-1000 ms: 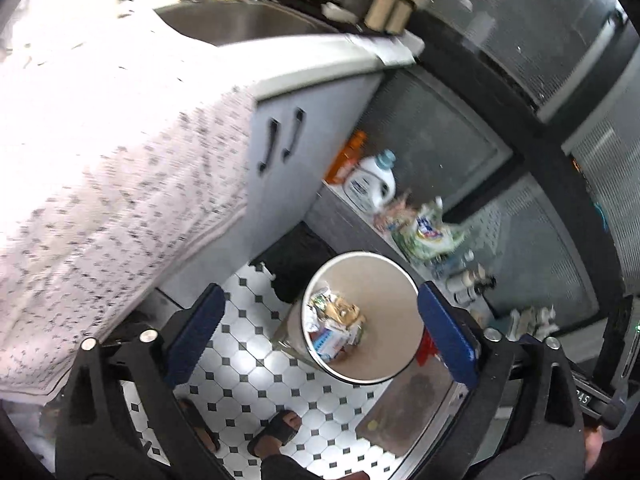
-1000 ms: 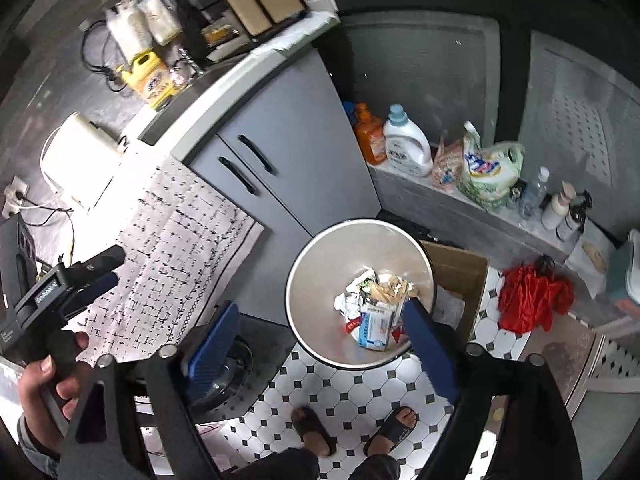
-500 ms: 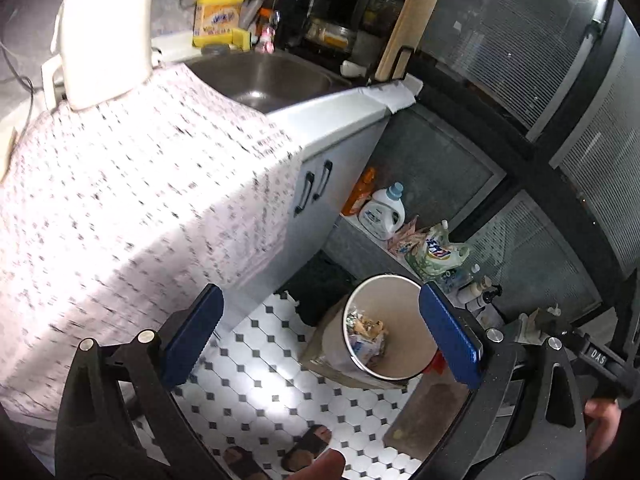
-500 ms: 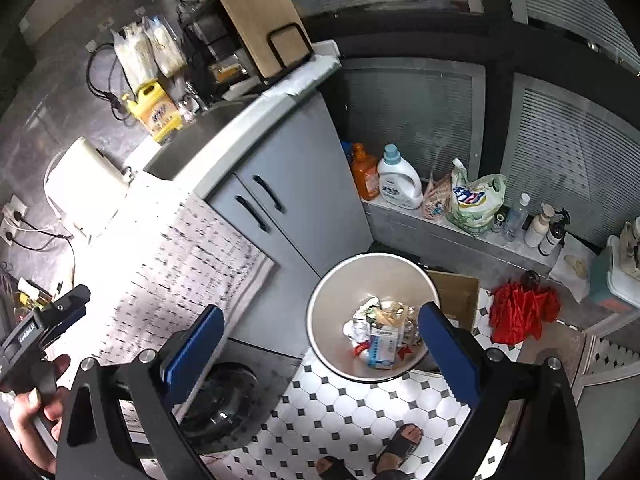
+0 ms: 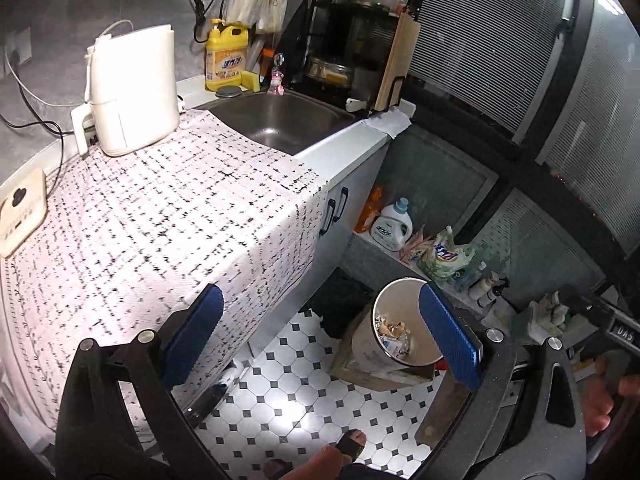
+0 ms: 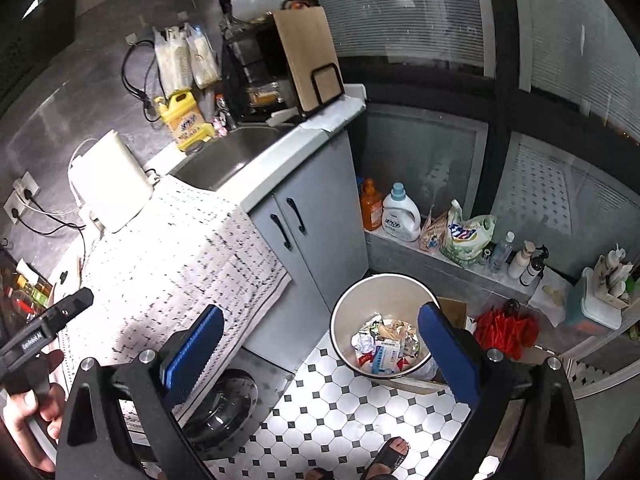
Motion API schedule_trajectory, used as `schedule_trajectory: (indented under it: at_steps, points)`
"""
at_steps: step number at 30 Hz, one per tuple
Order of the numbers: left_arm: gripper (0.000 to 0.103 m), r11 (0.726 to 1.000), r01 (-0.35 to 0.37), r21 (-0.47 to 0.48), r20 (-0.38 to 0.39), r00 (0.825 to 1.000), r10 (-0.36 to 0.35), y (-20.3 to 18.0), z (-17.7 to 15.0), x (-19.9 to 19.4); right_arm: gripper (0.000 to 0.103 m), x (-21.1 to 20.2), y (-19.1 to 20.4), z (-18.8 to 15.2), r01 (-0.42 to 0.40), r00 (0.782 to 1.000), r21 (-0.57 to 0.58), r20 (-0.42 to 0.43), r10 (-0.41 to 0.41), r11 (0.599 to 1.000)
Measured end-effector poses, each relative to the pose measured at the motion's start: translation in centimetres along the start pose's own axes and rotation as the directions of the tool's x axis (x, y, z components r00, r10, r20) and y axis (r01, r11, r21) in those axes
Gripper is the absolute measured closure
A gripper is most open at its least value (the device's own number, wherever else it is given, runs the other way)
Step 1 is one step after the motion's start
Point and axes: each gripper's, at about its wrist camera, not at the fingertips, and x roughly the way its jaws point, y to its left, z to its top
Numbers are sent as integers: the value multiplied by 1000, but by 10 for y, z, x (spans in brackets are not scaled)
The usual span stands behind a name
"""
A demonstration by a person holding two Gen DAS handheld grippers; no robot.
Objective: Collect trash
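2 claws (image 5: 320,334) (image 6: 316,344) agape, 1 bin (image 6: 344,304)

A white appliance (image 5: 134,92) stands on the patterned cloth (image 5: 160,236) beside the steel sink (image 5: 280,120), with a yellow detergent bottle (image 5: 225,60) behind. A wooden cutting board (image 6: 308,56) leans in its rack. An orange bottle (image 6: 370,204) and a white jug (image 6: 400,214) sit together on the low ledge.

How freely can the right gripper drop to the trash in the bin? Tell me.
Probably freely: the right gripper is open and empty above the open-topped bin, and nothing covers the trash.
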Motion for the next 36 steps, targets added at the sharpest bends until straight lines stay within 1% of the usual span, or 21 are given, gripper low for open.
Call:
schedule_trajectory:
  at_steps: [8,14,18,26,30,36]
  points:
    - [6,1000,-3,18,43,999,2,16,-4,-51,8,-47,39,-11,-18,998,-37,67,21,999]
    - [6,999,-48,22,117,992,45,28,-14,-85,8,-70,64,-24,-48,993,-73,100,55,996]
    - [6,997,-78,-3,141,987,78,41,-21,-102,8,-78,78,-31,-49,992,-107,111,61,993]
    - [6,994,-105,-33,203,973,110,58,-34,-135,8,-82,96,-42,-77,987,-133,129,94,988]
    - [6,992,-114,-51,216,969,122,65,-38,-142,8,-81,104,-45,-87,987,-145,125,105,986]
    - [6,991,-115,-61,216,968,126,69,-38,-144,8,-77,113,-45,-97,986,-153,117,116,983]
